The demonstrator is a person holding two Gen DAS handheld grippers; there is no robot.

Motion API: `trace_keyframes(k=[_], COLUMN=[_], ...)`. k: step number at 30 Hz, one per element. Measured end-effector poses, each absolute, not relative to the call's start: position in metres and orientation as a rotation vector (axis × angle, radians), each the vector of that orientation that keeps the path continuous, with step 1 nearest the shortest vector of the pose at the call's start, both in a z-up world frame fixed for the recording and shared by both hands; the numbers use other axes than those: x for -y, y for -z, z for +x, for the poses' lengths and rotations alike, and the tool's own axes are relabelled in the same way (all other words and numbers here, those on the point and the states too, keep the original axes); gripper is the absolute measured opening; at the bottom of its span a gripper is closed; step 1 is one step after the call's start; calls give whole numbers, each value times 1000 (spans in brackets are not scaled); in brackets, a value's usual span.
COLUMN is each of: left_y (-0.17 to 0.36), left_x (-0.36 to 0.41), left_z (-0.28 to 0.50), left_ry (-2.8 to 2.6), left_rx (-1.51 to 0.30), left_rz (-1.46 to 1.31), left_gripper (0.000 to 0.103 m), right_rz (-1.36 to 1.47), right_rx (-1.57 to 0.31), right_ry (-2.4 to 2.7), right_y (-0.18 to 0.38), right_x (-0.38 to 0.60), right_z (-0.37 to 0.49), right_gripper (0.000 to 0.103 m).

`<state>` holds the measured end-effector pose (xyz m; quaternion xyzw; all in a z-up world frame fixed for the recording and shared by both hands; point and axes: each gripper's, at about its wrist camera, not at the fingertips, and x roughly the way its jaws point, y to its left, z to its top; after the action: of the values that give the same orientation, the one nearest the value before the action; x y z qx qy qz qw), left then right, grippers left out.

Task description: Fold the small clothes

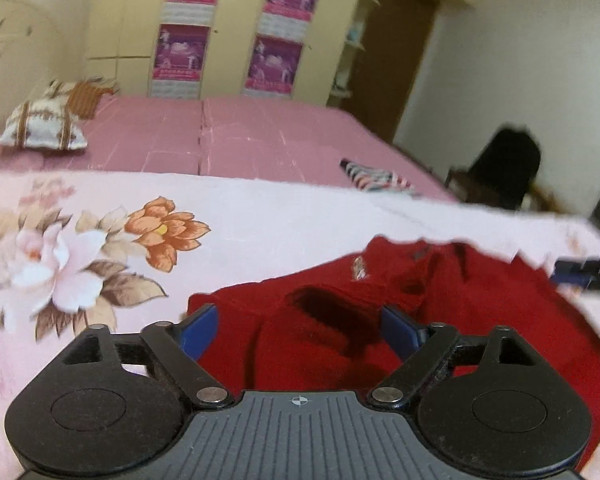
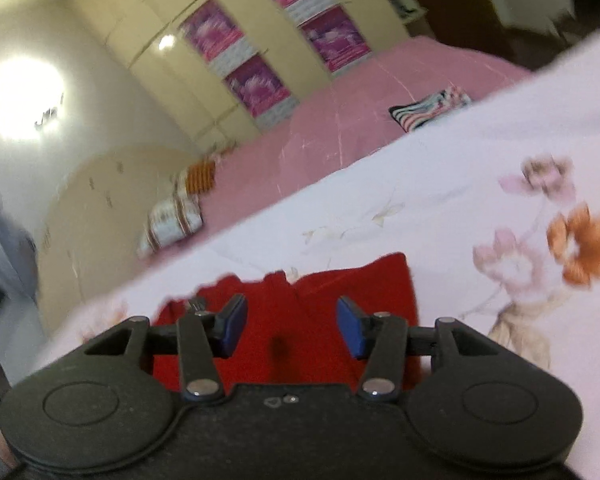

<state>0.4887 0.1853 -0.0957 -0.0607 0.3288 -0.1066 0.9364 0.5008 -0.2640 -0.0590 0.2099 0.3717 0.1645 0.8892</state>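
A small red garment (image 1: 440,304) lies rumpled on a pale floral sheet (image 1: 260,224). My left gripper (image 1: 298,326) is open, its blue pads apart just above the garment's near left part. In the right wrist view the same red garment (image 2: 292,320) lies under my right gripper (image 2: 292,322), which is open with nothing between its pads. The tip of the right gripper (image 1: 588,274) shows at the right edge of the left wrist view, beside the garment.
A folded striped cloth (image 1: 376,176) lies on the pink bed (image 1: 228,140) beyond the sheet. Pillows (image 1: 44,124) sit at the bed's far left. A wardrobe with purple posters (image 1: 228,28) stands behind. A dark chair (image 1: 500,168) is at the right.
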Motion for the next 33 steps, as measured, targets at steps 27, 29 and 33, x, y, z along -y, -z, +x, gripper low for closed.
trace_keyframes(k=[27, 29, 33], left_y=[85, 85, 110], left_x=[-192, -194, -190], left_z=[475, 473, 500], left_ry=[280, 240, 162], left_rx=[-489, -470, -644], left_rz=[-155, -148, -108], left_gripper=[7, 6, 3], right_rz=[-55, -61, -42], right_rx=[-688, -649, -677], right_ry=[-309, -285, -214], right_y=[42, 39, 52], right_x=[205, 206, 208], right_z=[494, 493, 509], right_gripper=[5, 5, 5])
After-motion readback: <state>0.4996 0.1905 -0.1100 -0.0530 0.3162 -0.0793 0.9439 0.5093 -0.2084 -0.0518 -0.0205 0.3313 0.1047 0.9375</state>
